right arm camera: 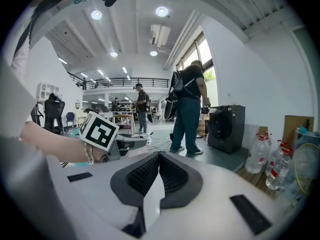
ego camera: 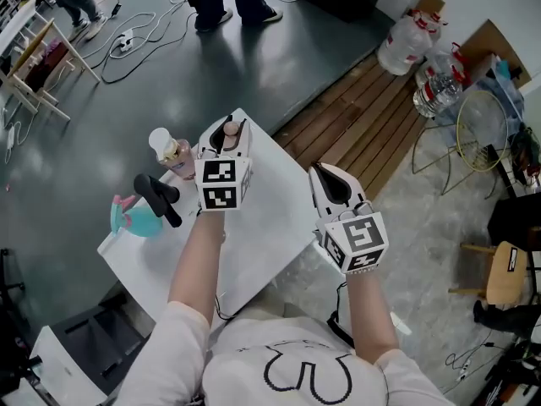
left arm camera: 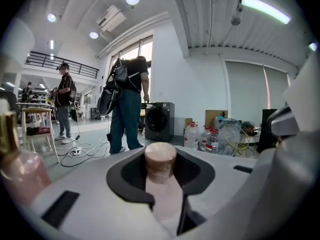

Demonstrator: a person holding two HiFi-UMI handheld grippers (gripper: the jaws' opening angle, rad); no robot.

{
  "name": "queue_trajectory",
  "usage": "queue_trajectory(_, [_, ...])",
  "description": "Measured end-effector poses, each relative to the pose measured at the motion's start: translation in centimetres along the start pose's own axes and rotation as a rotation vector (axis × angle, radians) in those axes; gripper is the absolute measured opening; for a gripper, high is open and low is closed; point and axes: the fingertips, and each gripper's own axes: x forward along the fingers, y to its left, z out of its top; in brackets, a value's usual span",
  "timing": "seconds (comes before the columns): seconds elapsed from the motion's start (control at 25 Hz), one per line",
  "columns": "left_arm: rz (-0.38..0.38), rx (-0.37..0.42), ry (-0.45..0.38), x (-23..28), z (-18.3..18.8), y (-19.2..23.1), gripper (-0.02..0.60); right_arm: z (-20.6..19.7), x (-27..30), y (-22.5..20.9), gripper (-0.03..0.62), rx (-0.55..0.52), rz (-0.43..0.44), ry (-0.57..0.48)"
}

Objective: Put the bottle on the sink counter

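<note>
Counter: the big white top (ego camera: pixel 272 214). I think this is the sink counter where the bottle must go, though no sink shows.
Left tongs: these (ego camera: pixel 226 132) are over the far corner of the counter and point away from the person. They pinch the bottle just under its cap, so it hangs upright and cannot slip down.
Right tongs: these (ego camera: pixel 330 176) are pressed together with nothing in them. They hang just off the right edge of the counter, likely kept out of the way because one hand is enough for this job.
Spray bottle: blue-green with a black trigger (ego camera: pixel 135 218), on the counter near its left edge.
Pink bottle: it has a pale cap (ego camera: pixel 173 155) and stands near the far left edge of the counter, just beside the left tongs.
Bottle: pale, with a round brown-pink cap (left arm camera: pixel 160 160). It is in the left tongs, over the far corner of the counter. I cannot tell if its bottom touches the counter.
Job: I think it is nearly done. The bottle needs to stand flat before the tongs let go, and it should stay apart from the pink bottle so neither tips.
</note>
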Motion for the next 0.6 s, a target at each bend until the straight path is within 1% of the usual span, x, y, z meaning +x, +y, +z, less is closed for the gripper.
queue_trajectory(0.28, [0.005, -0.026, 0.063, 3.1, -3.2, 0.9, 0.123, -2.0, 2.3, -1.1, 0.028, 0.007, 0.008, 0.043])
queue_trajectory(0.48, [0.007, -0.038, 0.099, 4.6, -4.5, 1.3, 0.123, -3.0, 3.3, -1.4, 0.028, 0.015, 0.017, 0.064])
queue_trajectory(0.6, [-0.003, -0.061, 0.122, 5.3, -5.3, 1.4, 0.123, -3.6, 3.6, -1.5, 0.028, 0.024, 0.021, 0.074])
